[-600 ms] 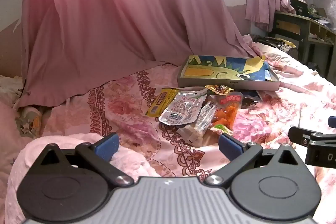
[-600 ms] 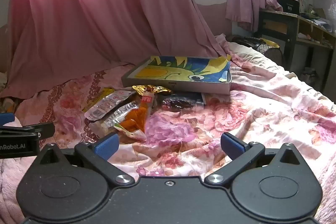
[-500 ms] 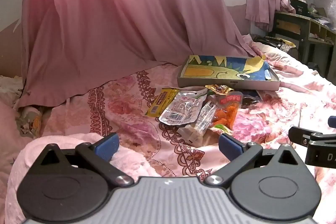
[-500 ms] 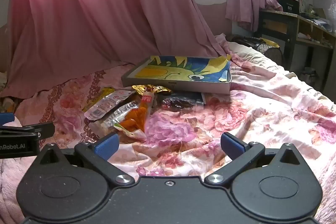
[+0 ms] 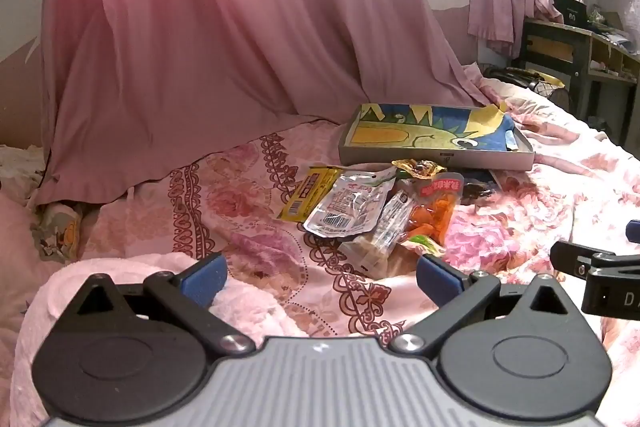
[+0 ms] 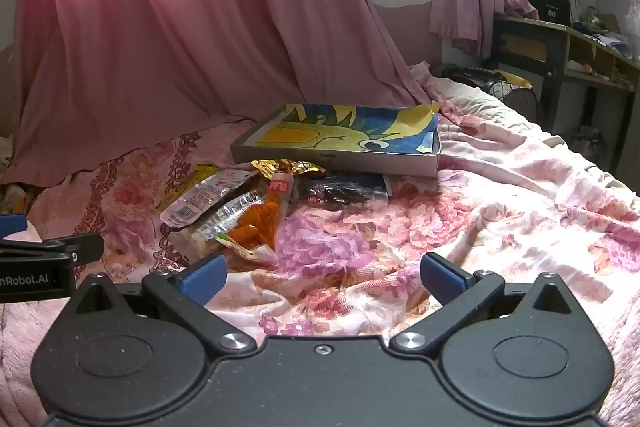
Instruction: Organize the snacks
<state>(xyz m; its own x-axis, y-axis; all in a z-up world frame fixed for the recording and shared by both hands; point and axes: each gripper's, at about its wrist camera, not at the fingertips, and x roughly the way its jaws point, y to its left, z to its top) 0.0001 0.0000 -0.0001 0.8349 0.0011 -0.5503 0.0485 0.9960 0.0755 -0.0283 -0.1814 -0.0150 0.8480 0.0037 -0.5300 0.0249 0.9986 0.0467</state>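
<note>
Crinkly foil and clear plastic make up the snack pile, heaped on the floral bedspread just ahead of both grippers, with the dinosaur-print tray lying beyond it, its near wall touching the farthest packets. Left gripper spread wide, holding nothing, low over the bed; same for the right gripper, also wide apart and empty. Neither touching any packet yet.

Likely step: picking a first packet to move into the tray. Best to start at the near edge of the heap, where the clear packet of pale pieces and the orange snack bag overlap closest to the fingers. Approach low and level, then close on a sealed edge, not the puffed middle, since slick film probably slips or drags neighbours along. Silver barcode pouch and yellow wrapper sit ahead and left of the left gripper, so better left to that side; dark packet ahead of the right gripper, nearest the tray. Lift clear of the tray wall before releasing. Soft bedding may sink under pressure, so press lightly.
</note>
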